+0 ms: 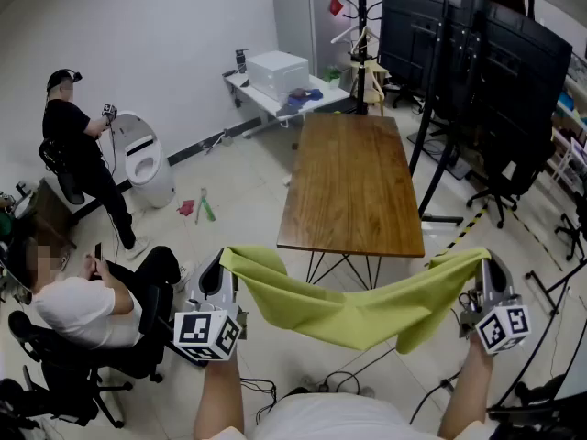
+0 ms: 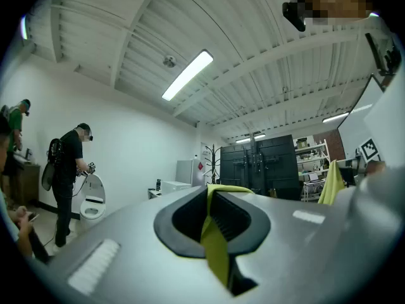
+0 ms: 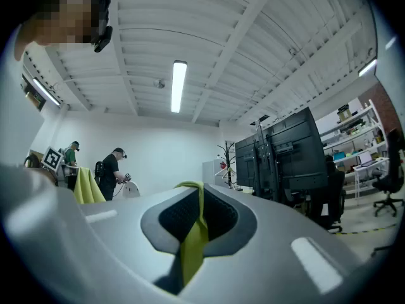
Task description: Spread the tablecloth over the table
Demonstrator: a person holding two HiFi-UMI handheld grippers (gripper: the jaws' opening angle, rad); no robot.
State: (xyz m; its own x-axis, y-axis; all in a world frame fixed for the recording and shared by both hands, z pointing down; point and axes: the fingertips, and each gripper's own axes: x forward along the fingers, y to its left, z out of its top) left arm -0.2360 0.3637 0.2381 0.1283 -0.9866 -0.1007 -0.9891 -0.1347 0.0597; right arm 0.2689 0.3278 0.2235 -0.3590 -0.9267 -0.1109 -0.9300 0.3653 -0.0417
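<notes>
Limply, the soft yellow-green tablecloth (image 1: pixel 348 314) sags, clamped by left hand-held gripper (image 1: pixel 224 264) and right hand-held gripper (image 1: pixel 485 264).

Off-task items I can log from here:
- a standing person in black (image 1: pixel 78 145) beside a white toilet-shaped unit (image 1: pixel 147 161)
- a seated person in a white top (image 1: pixel 83 305) on a black office chair (image 1: pixel 32 333)
- a white box (image 1: pixel 278 71) on a small white surface (image 1: pixel 266 104)
- a grey cabinet (image 1: pixel 307 26)
- a coat stand (image 1: pixel 359 16)
- large black screens (image 1: pixel 477 53) on stands
- red and green bits (image 1: pixel 197 209), possibly tools, on the floor (image 1: pixel 238 181)
- a ceiling strip light (image 2: pixel 187 75)
</notes>
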